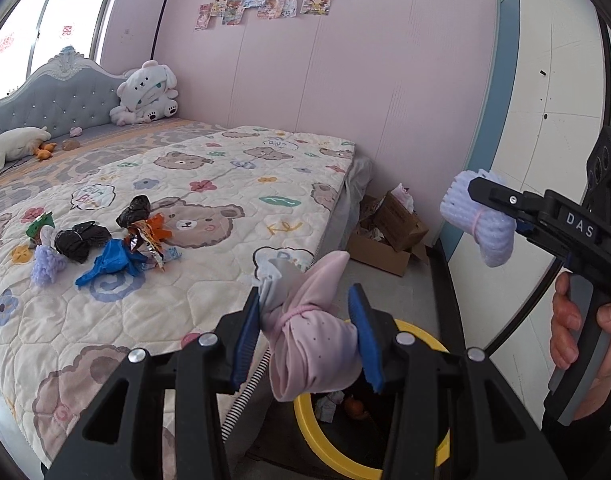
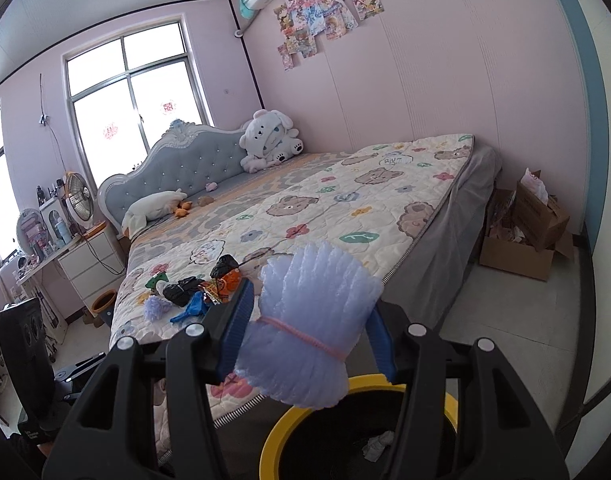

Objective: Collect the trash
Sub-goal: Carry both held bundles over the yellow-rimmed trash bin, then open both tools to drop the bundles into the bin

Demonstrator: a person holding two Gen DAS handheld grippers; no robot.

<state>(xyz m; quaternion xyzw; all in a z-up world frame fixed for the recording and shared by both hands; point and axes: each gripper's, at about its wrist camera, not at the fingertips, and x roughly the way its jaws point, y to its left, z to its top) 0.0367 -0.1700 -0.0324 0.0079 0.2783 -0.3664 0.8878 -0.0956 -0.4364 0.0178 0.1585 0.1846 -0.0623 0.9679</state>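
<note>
While both grippers hang past the near edge of the bed (image 1: 209, 184), the floor to the right is free up to the cardboard box (image 1: 389, 236). Left gripper (image 1: 311, 334) clamps a pink cloth bundle (image 1: 305, 332), long axis steeply tilted, above the yellow-rimmed bin (image 1: 421, 340). Right gripper (image 2: 309, 328) grips a lilac foam roll (image 2: 309, 320), also tilted, over that bin.

Up front sat the left gripper (image 1: 309, 338), a black plastic frame of angular struts with triangular cut-outs, round silver screw heads at its joints and blue ribbed pads on its fingers. The right gripper (image 1: 483, 196) wore the same black build, stamped "DAS" in pale letters, with a grey handle. The hand (image 1: 577, 328) on that handle came out of a dark sleeve (image 1: 585, 420).
</note>
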